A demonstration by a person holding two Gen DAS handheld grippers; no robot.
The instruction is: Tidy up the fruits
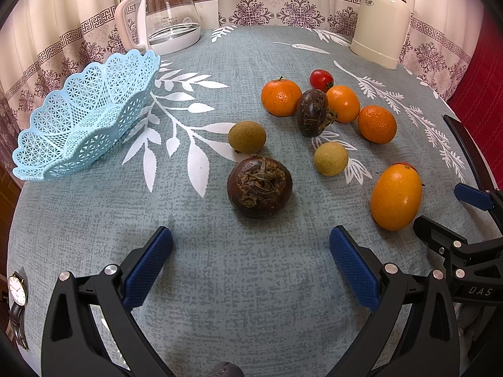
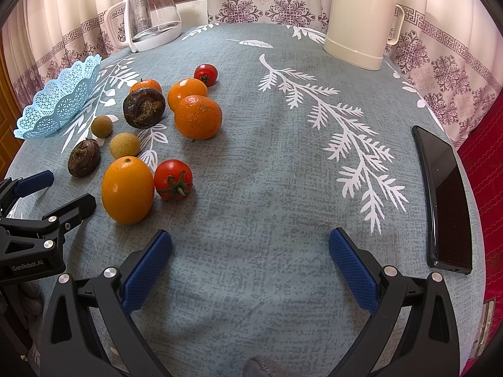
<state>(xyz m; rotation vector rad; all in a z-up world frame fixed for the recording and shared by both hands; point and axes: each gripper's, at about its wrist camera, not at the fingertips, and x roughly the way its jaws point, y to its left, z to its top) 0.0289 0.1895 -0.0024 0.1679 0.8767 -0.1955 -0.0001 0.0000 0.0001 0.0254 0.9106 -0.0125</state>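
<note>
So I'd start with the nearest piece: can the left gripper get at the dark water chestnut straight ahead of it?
Probably yes: the left gripper is open, the water chestnut sits apart from the other fruit, and only bare tablecloth lies between.

on the table (image 1: 251, 282): basket (image 1: 85, 116) at far left, nothing in it. behind the basket, at the back edge, glass kettle (image 1: 166, 12); thermos (image 1: 382, 15) at back right. right of the basket, a loose cluster: longan (image 1: 246, 136) nearest the basket, water chestnut (image 1: 259, 185) just in front of that. further right, second water chestnut (image 1: 314, 111) between two mandarins (image 1: 280, 97), touching both; cherry tomato (image 1: 321, 79) behind these; third mandarin (image 1: 377, 124) to the right. second longan (image 1: 330, 158) in front of the cluster. kumquat (image 2: 127, 190) nearest, second tomato (image 2: 173, 179) touching its right side. phone (image 2: 444, 201) well apart at the right edge. wristwatch (image 1: 17, 301) at near left edge.
</note>
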